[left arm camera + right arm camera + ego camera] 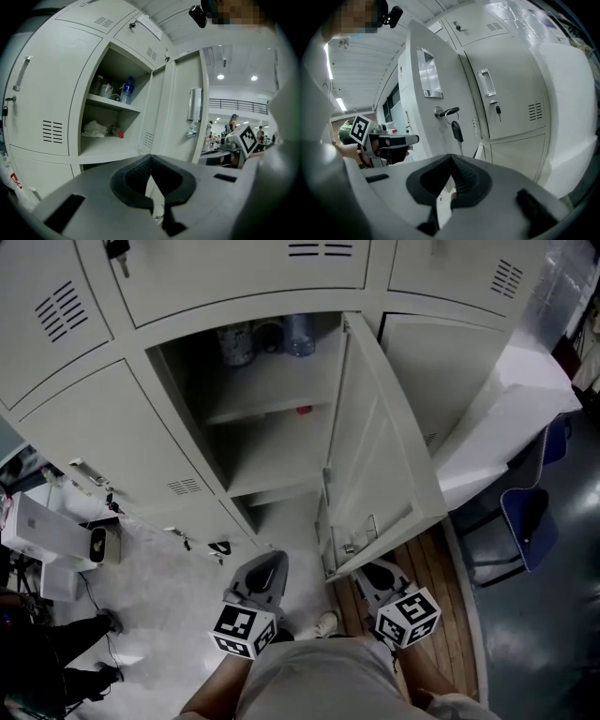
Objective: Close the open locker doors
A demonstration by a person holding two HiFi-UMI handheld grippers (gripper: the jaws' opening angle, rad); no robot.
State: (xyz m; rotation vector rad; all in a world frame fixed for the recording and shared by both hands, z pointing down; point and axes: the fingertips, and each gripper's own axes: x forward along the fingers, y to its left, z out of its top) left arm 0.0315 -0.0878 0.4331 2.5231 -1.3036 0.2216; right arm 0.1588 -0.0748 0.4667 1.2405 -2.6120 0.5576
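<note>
In the head view one locker door point(375, 446) stands swung out towards me, its compartment point(267, 418) open, with bottles on the upper shelf. The left gripper view shows that compartment point(110, 117) with a blue-capped bottle point(126, 90), a crumpled cloth point(95, 128) and the door point(187, 110) edge-on. The right gripper view faces the door's outer side point(429, 108), with its handle and a key point(456, 130) hanging in the lock. My left gripper point(270, 563) point(150, 157) and right gripper point(373, 570) point(451, 157) are both shut on nothing, low in front of the door, apart from it.
Closed lockers point(103, 437) surround the open one, and one to the right has a key point(498, 111). A white box point(37, 531) and cables lie on the floor at the left. A blue chair point(525, 521) and a white-covered surface point(511, 409) stand at the right.
</note>
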